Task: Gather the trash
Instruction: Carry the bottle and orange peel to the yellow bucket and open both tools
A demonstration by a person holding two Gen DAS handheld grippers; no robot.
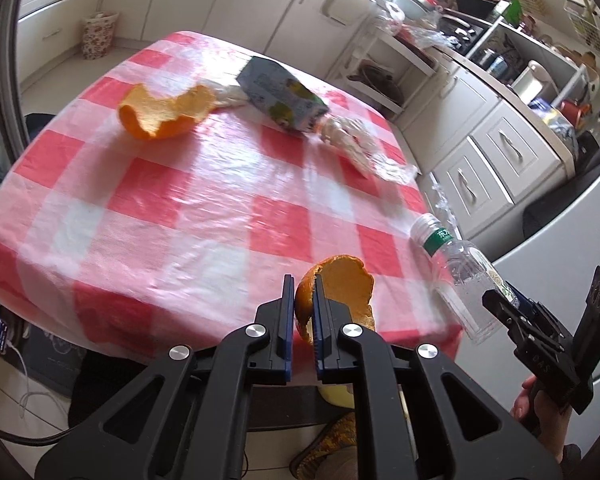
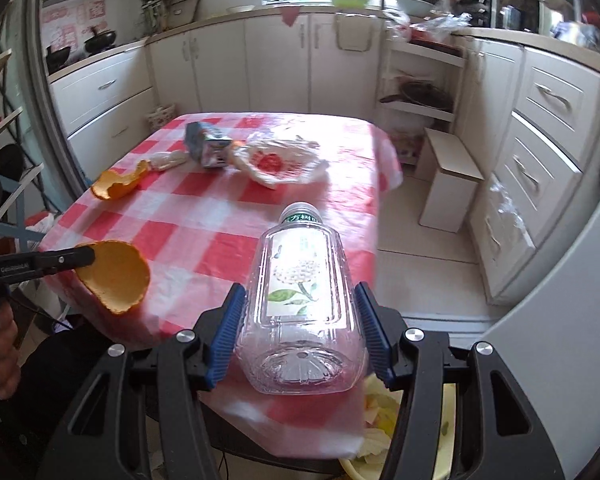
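Though its green neck writing unreadable, flower-labelled bottle [image 2: 300, 300] in right tongs [image 2: 300, 336]

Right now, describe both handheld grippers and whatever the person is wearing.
Both are matte black plastic, with slotted linkage arms on silver pivot bolts and ribbed blue pads lining the fingers. The left gripper is the same build as the right gripper, whose black rear housing carries a small green light. A dark sleeve covers the forearm.
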